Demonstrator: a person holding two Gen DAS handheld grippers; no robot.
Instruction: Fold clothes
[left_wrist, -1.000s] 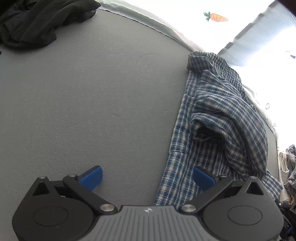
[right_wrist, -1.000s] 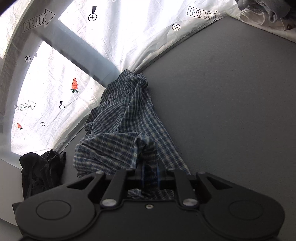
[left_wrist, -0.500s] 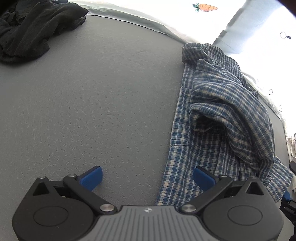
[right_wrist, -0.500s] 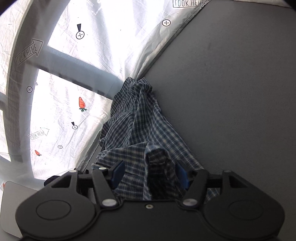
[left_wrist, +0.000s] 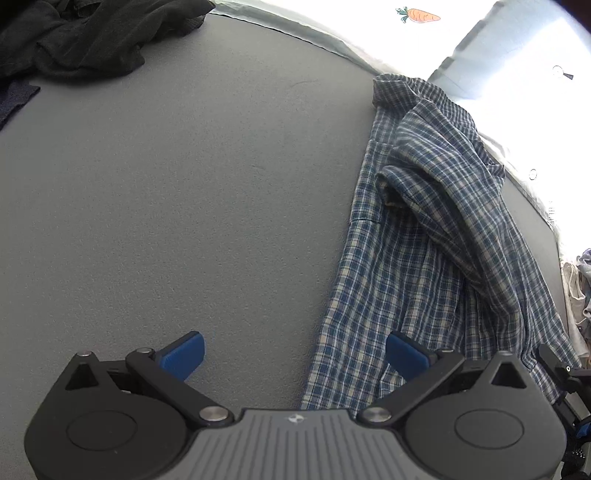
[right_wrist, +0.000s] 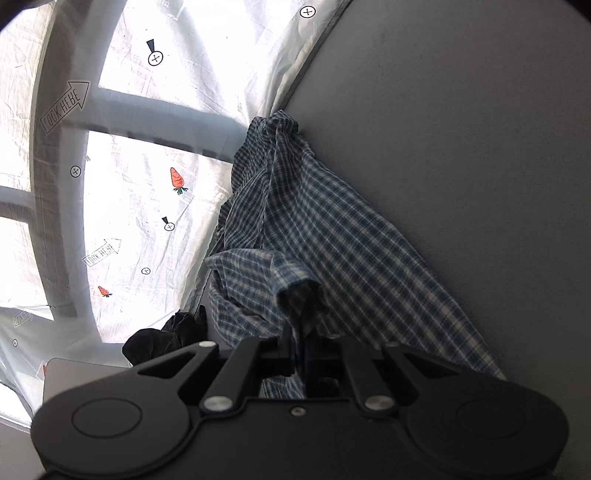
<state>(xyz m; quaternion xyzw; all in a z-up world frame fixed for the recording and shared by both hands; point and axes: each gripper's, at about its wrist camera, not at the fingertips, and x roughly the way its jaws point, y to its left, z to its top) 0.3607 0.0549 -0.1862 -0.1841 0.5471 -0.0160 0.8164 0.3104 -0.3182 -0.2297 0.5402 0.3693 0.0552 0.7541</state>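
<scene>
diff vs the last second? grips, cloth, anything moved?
Right hand-held gripper let go of the plaid shirt half a second ago, then its jaws have just been closing again, now shut on a fold of it. Left hand-held gripper stayed open and empty over the shirt's edge. Black clothes unmoved.

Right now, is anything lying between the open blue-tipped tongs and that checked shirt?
Nothing visible. The left tongs hang open right at the blue-and-white checked shirt, one tip over its edge, the other over bare grey tabletop. The black clothes pile lies far off.
</scene>
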